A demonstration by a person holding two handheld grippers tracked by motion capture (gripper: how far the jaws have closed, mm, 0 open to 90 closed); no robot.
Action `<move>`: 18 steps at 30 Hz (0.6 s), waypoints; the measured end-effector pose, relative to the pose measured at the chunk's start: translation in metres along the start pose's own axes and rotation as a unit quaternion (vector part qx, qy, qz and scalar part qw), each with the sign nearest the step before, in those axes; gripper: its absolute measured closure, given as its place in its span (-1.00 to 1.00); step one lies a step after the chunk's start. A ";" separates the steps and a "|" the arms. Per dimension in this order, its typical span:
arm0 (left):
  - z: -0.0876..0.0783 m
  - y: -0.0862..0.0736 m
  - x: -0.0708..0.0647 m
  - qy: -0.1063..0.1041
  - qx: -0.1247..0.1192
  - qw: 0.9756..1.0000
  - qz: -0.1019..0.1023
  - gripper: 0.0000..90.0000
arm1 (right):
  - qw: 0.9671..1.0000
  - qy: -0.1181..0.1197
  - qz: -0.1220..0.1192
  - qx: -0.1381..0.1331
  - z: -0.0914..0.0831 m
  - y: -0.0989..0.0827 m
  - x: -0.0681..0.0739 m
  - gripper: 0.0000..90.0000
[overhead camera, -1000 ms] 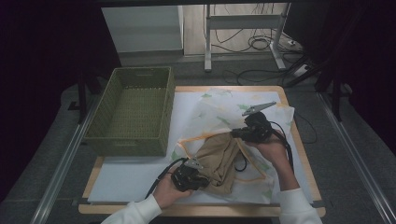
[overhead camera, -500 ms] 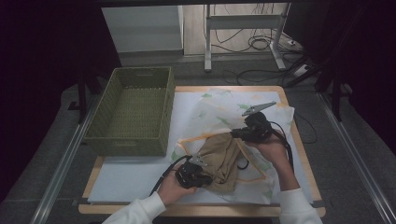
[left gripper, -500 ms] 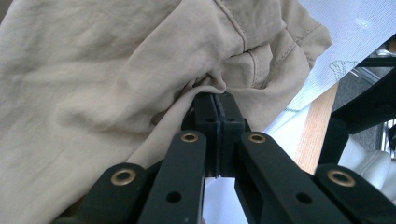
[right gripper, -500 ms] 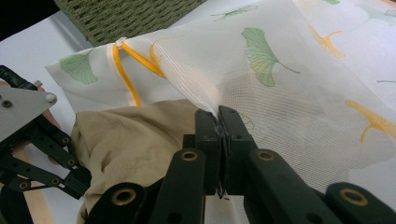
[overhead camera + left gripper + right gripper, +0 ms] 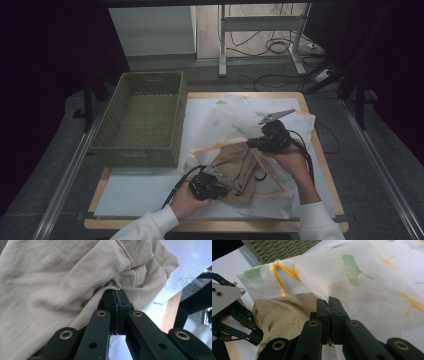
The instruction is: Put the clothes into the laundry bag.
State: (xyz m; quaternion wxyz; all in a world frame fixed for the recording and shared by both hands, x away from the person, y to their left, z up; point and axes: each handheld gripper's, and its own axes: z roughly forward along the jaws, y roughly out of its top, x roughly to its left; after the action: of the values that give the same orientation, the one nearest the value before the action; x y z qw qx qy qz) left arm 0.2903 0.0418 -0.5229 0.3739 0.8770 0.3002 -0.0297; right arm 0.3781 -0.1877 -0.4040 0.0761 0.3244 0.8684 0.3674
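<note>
The tan garment point(image 5: 239, 170) lies bunched at the near middle of the table, half inside the mouth of a white mesh bag point(image 5: 235, 120) printed with green and orange leaves. My left gripper point(image 5: 216, 186) has its jaws pressed together on a fold of that tan cloth at its near edge; in the left gripper view the fabric point(image 5: 57, 282) puckers right at my fingertips point(image 5: 115, 293) and spreads up and away to the left. My right gripper point(image 5: 254, 144) is clamped on the bag's upper layer, holding the mesh point(image 5: 372, 282) up off the garment point(image 5: 287, 312) so the opening gapes; an orange trim point(image 5: 277, 277) runs along that opening's edge. In the right gripper view my other gripper point(image 5: 237, 320) sits at the left, just beside the tan heap.

A green woven basket point(image 5: 145, 120) stands at the left of the table, its near corner close to the bag. A white sheet point(image 5: 140, 192) covers the wooden tabletop point(image 5: 332, 185) under everything. Cables point(image 5: 270, 47) lie on the floor beyond the table.
</note>
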 end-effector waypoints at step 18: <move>0.007 0.008 0.003 0.008 -0.008 1.000 -0.005 1.00 | 1.000 0.001 -0.001 0.002 0.000 0.000 0.001 0.92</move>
State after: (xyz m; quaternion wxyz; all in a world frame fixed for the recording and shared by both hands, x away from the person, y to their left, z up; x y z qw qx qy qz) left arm 0.2987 0.0345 -0.5236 0.3783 0.8727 0.3078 -0.0223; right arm 0.3776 -0.1872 -0.4041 0.0746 0.3233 0.8695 0.3658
